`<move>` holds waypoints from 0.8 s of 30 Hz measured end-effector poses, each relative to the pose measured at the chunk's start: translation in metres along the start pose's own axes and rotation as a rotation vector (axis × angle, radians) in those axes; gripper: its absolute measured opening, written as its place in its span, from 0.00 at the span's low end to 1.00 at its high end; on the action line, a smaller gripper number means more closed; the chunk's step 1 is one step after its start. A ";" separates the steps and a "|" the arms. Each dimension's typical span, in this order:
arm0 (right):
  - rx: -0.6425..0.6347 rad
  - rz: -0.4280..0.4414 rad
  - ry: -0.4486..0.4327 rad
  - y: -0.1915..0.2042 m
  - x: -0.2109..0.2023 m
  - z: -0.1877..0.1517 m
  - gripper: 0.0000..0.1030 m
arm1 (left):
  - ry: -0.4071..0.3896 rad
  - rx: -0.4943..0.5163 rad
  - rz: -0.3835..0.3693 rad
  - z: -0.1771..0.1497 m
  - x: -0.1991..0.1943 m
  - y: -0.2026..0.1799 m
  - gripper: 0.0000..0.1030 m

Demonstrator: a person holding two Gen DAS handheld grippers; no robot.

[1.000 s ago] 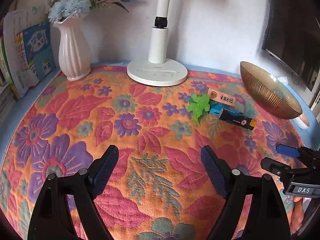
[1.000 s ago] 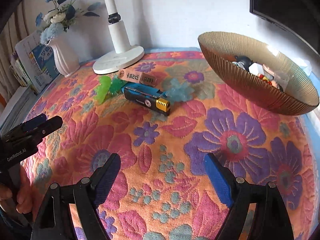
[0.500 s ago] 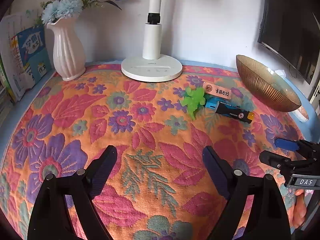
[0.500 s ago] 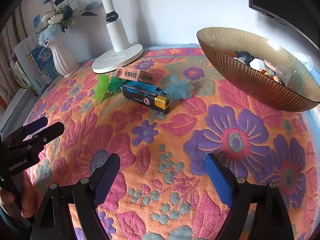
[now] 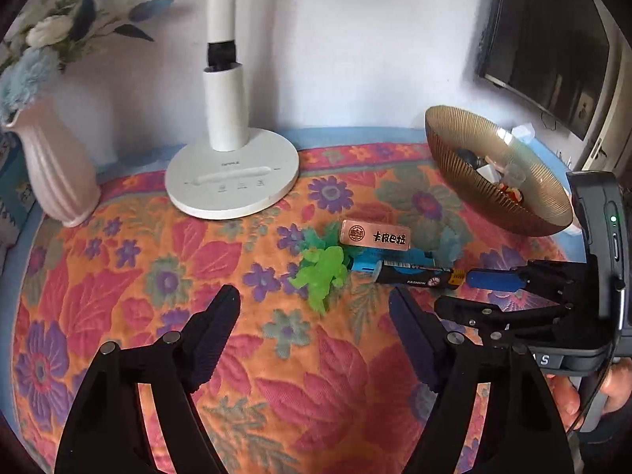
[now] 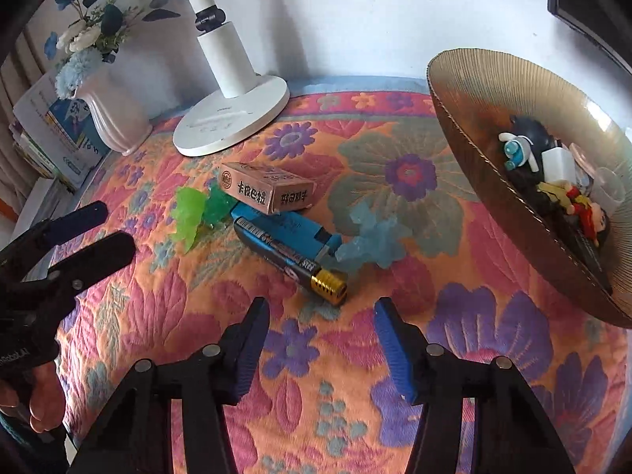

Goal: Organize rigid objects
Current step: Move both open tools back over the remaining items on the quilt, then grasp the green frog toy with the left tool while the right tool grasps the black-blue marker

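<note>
A small pile lies mid-table: a pink box (image 6: 266,190) (image 5: 375,235) on a blue lighter (image 6: 292,230), a black lighter with a gold cap (image 6: 292,262) (image 5: 418,276), a green translucent figure (image 5: 322,272) (image 6: 189,217) and a pale blue figure (image 6: 373,243). A ribbed amber bowl (image 6: 493,205) (image 5: 466,173) at the right holds small toys. My left gripper (image 5: 314,328) is open and empty, just short of the green figure. My right gripper (image 6: 322,339) is open and empty, just short of the gold cap.
A white lamp base (image 5: 233,181) (image 6: 233,118) stands at the back. A pink vase (image 5: 55,170) with flowers is at the back left, with books (image 6: 51,138) beside it. A dark screen (image 5: 549,51) hangs at the right. The floral cloth (image 5: 118,276) covers the table.
Both grippers have moved forward toward the pile, which now looks much closer. Both stay open. The pile has not moved.
</note>
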State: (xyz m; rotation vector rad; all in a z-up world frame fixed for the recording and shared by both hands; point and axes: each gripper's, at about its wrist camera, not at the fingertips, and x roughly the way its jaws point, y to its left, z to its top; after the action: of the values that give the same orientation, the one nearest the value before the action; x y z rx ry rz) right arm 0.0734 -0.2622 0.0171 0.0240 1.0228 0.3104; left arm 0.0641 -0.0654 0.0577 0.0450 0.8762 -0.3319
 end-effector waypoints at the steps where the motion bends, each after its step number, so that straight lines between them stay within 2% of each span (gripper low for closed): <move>1: -0.011 0.003 -0.014 0.001 0.002 0.001 0.53 | 0.007 0.009 -0.010 0.002 0.008 -0.001 0.73; 2: -0.028 0.000 -0.029 0.004 0.003 0.002 0.53 | 0.013 0.019 -0.010 0.005 0.016 -0.003 0.72; 5: -0.090 -0.035 -0.055 0.014 0.009 0.004 0.53 | 0.035 0.029 -0.021 0.010 0.036 -0.003 0.59; 7: -0.125 -0.073 -0.078 0.018 0.011 0.005 0.51 | 0.058 0.016 -0.044 0.010 0.045 -0.001 0.43; 9: -0.138 -0.096 -0.085 0.019 0.012 0.003 0.37 | 0.067 0.020 -0.032 0.007 0.048 0.002 0.32; 12: -0.111 -0.036 -0.083 0.016 0.006 -0.002 0.22 | 0.051 -0.007 -0.050 -0.001 0.039 0.008 0.30; 15: -0.099 0.004 -0.085 0.020 -0.007 -0.014 0.13 | 0.026 -0.013 -0.048 -0.013 0.019 0.009 0.30; 17: -0.094 0.026 -0.089 0.025 -0.020 -0.026 0.10 | 0.015 -0.036 -0.084 -0.022 0.003 0.011 0.30; 20: -0.042 0.105 -0.072 0.025 -0.036 -0.045 0.10 | 0.001 -0.070 -0.150 -0.043 -0.019 0.010 0.30; 24: 0.087 0.217 -0.019 0.014 -0.046 -0.073 0.10 | -0.020 -0.062 -0.172 -0.069 -0.037 0.002 0.30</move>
State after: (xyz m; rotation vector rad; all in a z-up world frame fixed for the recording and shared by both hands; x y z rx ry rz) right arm -0.0135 -0.2698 0.0200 0.2170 1.0162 0.4619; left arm -0.0086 -0.0420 0.0411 -0.0912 0.8719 -0.4648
